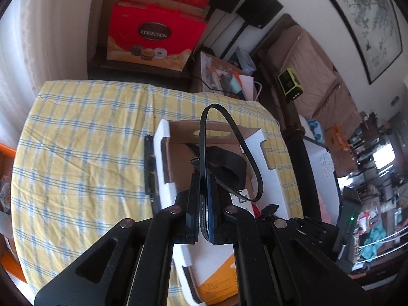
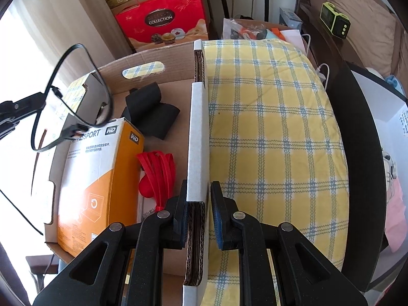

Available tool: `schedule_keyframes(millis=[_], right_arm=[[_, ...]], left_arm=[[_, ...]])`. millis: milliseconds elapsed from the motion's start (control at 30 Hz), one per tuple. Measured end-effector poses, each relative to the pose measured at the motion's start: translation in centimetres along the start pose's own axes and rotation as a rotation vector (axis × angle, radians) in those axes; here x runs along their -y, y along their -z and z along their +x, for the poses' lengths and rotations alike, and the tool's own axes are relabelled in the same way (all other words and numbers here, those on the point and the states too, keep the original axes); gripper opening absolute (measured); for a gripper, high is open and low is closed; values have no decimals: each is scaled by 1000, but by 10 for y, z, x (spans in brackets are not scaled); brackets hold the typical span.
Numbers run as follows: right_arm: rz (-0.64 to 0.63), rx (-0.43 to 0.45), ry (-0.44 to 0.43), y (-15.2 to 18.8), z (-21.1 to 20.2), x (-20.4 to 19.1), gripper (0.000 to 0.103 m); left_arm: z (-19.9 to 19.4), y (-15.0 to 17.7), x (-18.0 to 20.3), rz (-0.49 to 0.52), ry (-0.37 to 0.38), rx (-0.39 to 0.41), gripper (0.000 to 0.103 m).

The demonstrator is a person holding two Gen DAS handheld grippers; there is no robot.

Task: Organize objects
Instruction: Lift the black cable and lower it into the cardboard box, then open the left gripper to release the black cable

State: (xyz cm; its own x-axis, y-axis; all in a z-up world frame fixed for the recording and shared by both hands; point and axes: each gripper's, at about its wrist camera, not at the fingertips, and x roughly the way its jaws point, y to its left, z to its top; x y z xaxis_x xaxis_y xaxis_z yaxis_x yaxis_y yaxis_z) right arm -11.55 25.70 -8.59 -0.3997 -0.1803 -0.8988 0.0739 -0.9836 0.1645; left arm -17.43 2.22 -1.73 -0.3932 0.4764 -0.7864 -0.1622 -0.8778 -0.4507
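My left gripper (image 1: pixel 203 178) is shut on a flat black cable (image 1: pixel 204 127) that loops up above an open cardboard box (image 1: pixel 255 137) on the yellow checked table. The cable and left gripper also show at the left of the right wrist view (image 2: pixel 76 86). My right gripper (image 2: pixel 197 191) straddles the box's white right wall (image 2: pixel 197 137); its fingers (image 2: pixel 216 204) stand slightly apart from the wall. Inside the box lie an orange and white WD box (image 2: pixel 102 178), a red strap bundle (image 2: pixel 158 173) and black foam pieces (image 2: pixel 153 109).
The yellow checked tablecloth (image 2: pixel 267 140) stretches right of the box. A red gift bag (image 2: pixel 163 23) and stacked boxes stand behind the table. A dark chair back (image 2: pixel 362 165), a sofa and a green device (image 2: pixel 334 23) are to the right.
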Motion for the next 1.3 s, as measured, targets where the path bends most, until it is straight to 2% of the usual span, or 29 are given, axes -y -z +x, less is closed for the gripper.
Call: schedule_keyframes(millis=[300, 533, 700, 800, 867, 1000, 1033, 1100, 1133, 1167, 1300], right_arm=[[10, 1, -18, 0, -2, 2, 16], [10, 0, -24, 1, -3, 1, 17], [15, -1, -24, 1, -2, 2, 18], [15, -3, -23, 2, -2, 2, 18], [12, -7, -22, 2, -1, 1, 18], [10, -5, -18, 3, 0, 0, 18], [12, -5, -19, 3, 1, -1, 18], [15, -5, -20, 4, 0, 0, 18], [17, -5, -17, 4, 0, 0, 18], [18, -5, -15, 4, 0, 1, 18], [14, -2, -15, 5, -3, 2, 19]], left_arm=[[55, -8, 35, 4, -30, -73, 4], [78, -11, 32, -10, -90, -141, 5], [76, -9, 29, 27, -128, -133, 5], [78, -1, 33, 92, -142, -172, 5], [78, 4, 36, 110, -134, -201, 6], [72, 7, 45, 119, -99, -209, 8], [70, 6, 47, 120, -99, -200, 11], [66, 2, 48, 104, -67, -177, 30], [63, 1, 47, 88, -51, -171, 45], [60, 0, 45, 78, -49, -161, 52], [42, -4, 42, 103, -70, -113, 59]])
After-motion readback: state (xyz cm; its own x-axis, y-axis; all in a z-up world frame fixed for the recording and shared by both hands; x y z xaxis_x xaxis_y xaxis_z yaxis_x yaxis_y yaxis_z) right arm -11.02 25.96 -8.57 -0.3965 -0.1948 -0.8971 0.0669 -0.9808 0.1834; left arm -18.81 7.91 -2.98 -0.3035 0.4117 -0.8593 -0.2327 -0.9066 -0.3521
